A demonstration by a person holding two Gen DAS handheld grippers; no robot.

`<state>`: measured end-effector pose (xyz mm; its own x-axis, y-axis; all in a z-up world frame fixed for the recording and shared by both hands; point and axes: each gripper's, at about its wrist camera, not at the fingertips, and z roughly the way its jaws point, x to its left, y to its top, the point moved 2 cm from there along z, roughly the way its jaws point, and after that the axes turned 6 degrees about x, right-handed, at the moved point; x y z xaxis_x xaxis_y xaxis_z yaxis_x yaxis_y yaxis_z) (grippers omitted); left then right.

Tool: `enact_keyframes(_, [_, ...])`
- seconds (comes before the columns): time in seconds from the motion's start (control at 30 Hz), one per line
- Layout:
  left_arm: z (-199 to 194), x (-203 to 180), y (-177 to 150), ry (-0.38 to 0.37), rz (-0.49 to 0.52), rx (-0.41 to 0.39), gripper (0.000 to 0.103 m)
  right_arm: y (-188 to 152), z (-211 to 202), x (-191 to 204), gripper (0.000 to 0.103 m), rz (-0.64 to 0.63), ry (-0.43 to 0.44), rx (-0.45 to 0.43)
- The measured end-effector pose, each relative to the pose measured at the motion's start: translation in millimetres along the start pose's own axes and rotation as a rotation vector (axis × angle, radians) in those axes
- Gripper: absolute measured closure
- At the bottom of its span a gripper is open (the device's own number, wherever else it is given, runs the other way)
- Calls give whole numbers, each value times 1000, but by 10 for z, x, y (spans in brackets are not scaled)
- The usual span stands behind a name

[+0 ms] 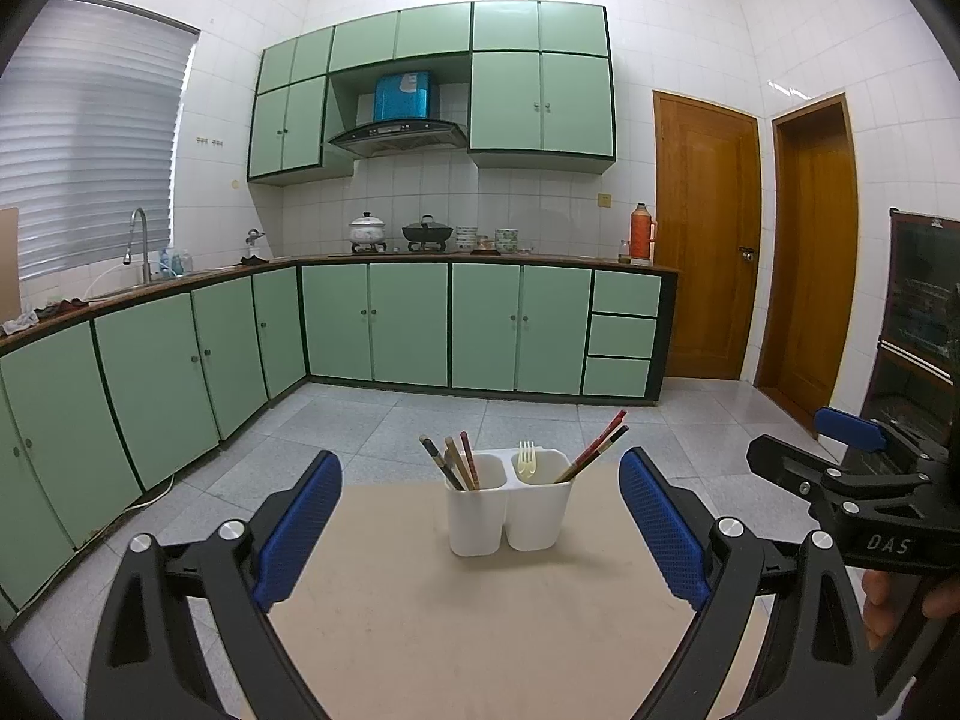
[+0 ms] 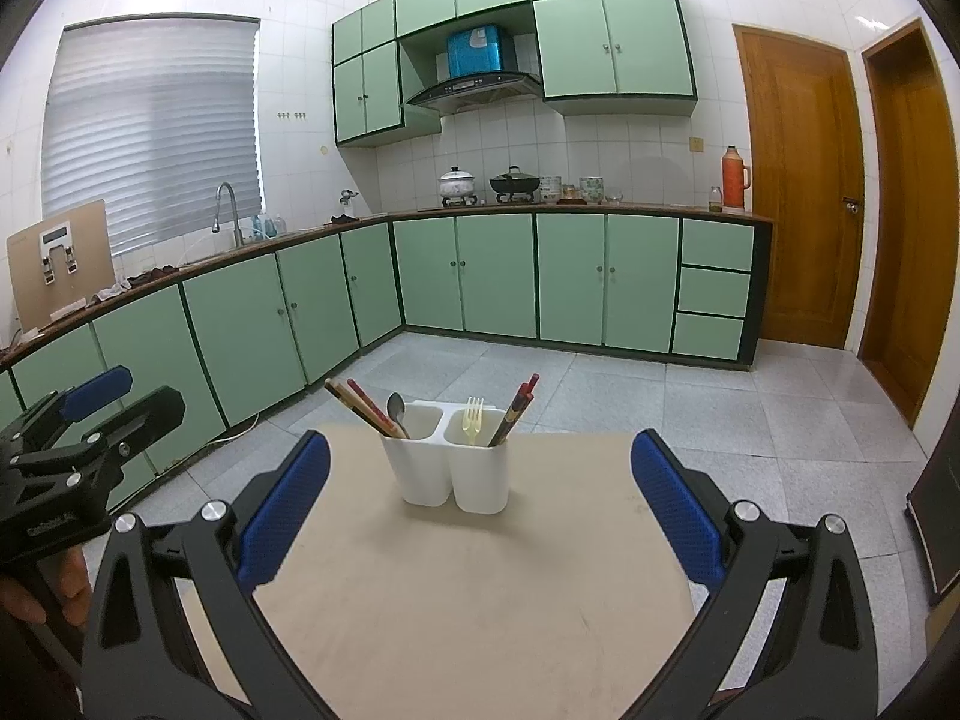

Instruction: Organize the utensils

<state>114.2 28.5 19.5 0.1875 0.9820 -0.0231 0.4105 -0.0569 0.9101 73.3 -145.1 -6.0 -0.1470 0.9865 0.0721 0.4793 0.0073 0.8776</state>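
Left wrist view: the left tongs [image 1: 480, 531] are spread wide and hold nothing. The white holder [image 1: 507, 507] stands dead ahead on the bench [image 1: 480, 630], chopsticks [image 1: 457, 462] leaning in both compartments, fork [image 1: 527, 459] upright in the right one. The right tongs [image 1: 840, 438] hover alongside, apparently empty.

Right wrist view: the right tongs are equally wide and empty. The holder lies straight ahead; a spoon [image 2: 396, 411] shows in its left compartment. Nothing obstructs either approach.

I've got my left tongs [image 1: 480, 525] spread wide, blue pads far apart, nothing between them. My right tongs [image 2: 480, 510] match, wide apart and bare. Both sit side by side, level, pointing forward, a hand [image 2: 51, 585] gripping the left handle.
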Motion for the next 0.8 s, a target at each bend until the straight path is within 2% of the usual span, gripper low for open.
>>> enact_keyframes(0.8, [3, 8, -24, -4, -3, 6, 9, -54, 48, -30, 6, 6, -4, 6])
